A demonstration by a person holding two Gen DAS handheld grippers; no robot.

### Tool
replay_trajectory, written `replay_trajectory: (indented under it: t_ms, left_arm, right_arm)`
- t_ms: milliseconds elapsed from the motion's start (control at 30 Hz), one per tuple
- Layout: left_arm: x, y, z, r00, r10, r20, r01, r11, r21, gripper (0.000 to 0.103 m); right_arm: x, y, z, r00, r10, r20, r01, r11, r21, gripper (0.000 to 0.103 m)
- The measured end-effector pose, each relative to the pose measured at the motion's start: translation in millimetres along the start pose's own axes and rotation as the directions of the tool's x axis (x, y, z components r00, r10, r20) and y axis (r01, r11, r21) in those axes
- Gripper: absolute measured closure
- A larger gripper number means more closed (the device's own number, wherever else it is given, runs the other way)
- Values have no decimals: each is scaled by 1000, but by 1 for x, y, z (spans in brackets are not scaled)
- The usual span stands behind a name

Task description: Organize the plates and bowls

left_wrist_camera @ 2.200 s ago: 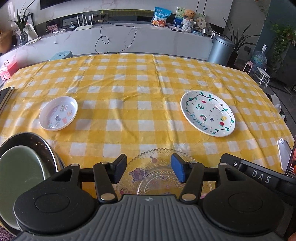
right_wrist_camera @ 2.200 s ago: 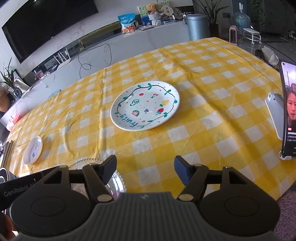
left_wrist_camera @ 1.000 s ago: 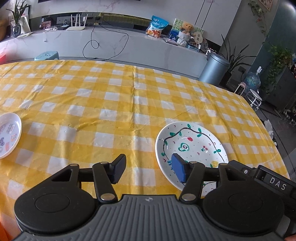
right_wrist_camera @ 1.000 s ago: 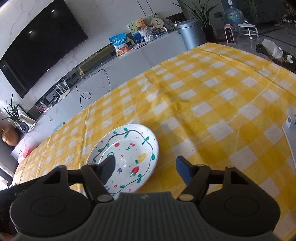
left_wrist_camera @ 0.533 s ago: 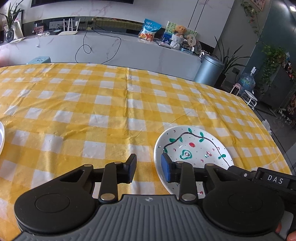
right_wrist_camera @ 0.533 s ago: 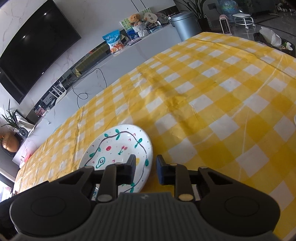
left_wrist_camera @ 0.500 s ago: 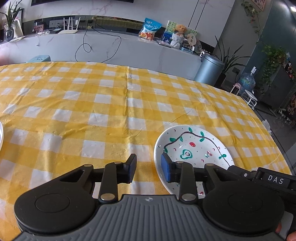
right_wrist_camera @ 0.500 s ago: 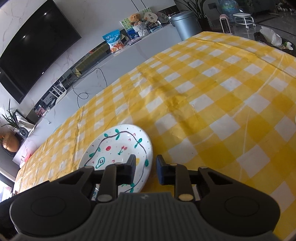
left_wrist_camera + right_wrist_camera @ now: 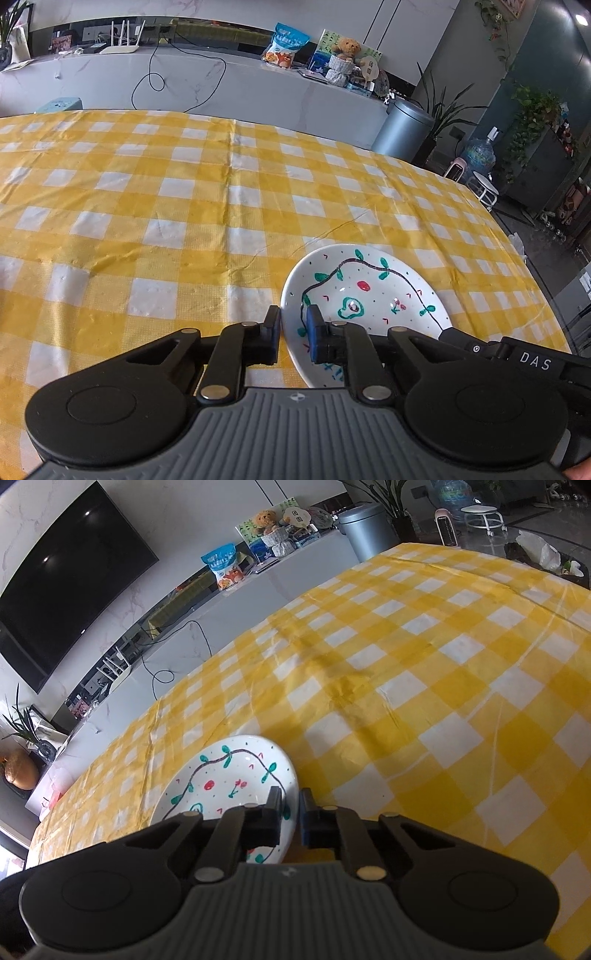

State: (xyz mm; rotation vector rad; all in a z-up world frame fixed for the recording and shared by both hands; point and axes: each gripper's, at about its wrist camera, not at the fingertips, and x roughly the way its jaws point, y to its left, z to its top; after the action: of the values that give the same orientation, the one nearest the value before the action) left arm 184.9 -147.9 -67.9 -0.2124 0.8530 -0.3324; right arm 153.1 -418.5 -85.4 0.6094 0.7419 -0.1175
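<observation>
Table (image 9: 184, 206): a wide surface under a yellow-and-white checked cloth, filling most of both wrist views; the cloth shows creases near its middle.

Counter (image 9: 229, 85): a long pale marble-look unit beyond the far edge of the table, with a black cable hanging over its front and a blue snack bag (image 9: 285, 45) and a teddy bear (image 9: 345, 48) on top.

Television (image 9: 62, 590): a large dark screen on the wall above the counter, seen from the right wrist view.

Bin (image 9: 402, 129): a grey cylinder standing on the floor at the counter's right end, beside potted plants.

Painted plate (image 9: 369, 295): white, with a dark vine line, green leaves, red fruits and an avocado drawing. It lies on the cloth near the table's near right side, between the two tools, each at an opposite rim.

Left gripper (image 9: 291, 332): its jaws are closing across the plate's left rim. One finger is outside the rim over the cloth, the blue-padded one inside over the painted face. A narrow gap shows between them, and the rim sits in that gap.

Right gripper (image 9: 291, 819): its jaws are closing across the plate's right rim (image 9: 291, 794). One finger lies over the plate's face, the other outside it over the cloth. The rim fills the slim gap between them.
</observation>
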Motion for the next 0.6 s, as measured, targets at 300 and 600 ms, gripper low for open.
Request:
replay_trajectory:
  t_ms: [300,600]
  left_arm:
    - [-21,2,0,1000,13,17,-13,1000,-2,87]
    - [-60,2,-7,999,34,35,-34,999,15,87]
  right_arm:
    - [-10,5,-1,1000,27,-16,-27,1000,9,95]
    - [-39,15,-14,998,57,-12,-57,998,-1,95]
